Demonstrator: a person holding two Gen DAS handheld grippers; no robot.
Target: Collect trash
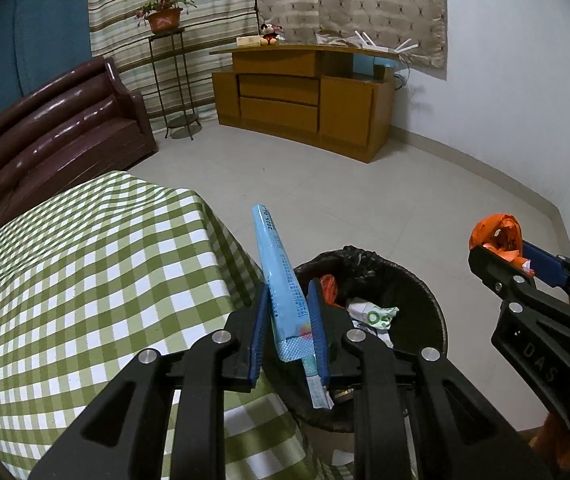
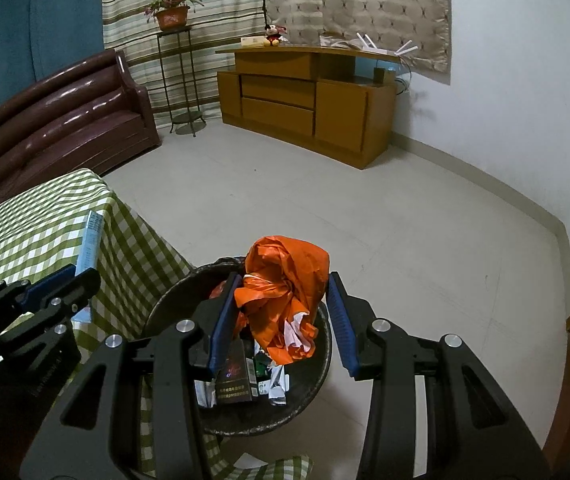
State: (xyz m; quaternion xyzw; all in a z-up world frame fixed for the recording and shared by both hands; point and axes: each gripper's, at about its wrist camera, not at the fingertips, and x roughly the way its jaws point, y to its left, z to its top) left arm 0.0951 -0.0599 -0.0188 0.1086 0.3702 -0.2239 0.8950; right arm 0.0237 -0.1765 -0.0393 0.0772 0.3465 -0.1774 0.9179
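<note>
My left gripper is shut on a long light-blue wrapper and holds it upright at the left rim of the black-lined trash bin. My right gripper is over the trash bin with its jaws spread. A crumpled orange plastic bag sits between them, touching the left finger, with a gap to the right finger. The right gripper also shows in the left wrist view, with the orange bag at its tip. The bin holds paper scraps and a dark box.
A table with a green checked cloth stands just left of the bin. A brown sofa is behind it, with a plant stand and a wooden cabinet at the far wall. Tiled floor lies between.
</note>
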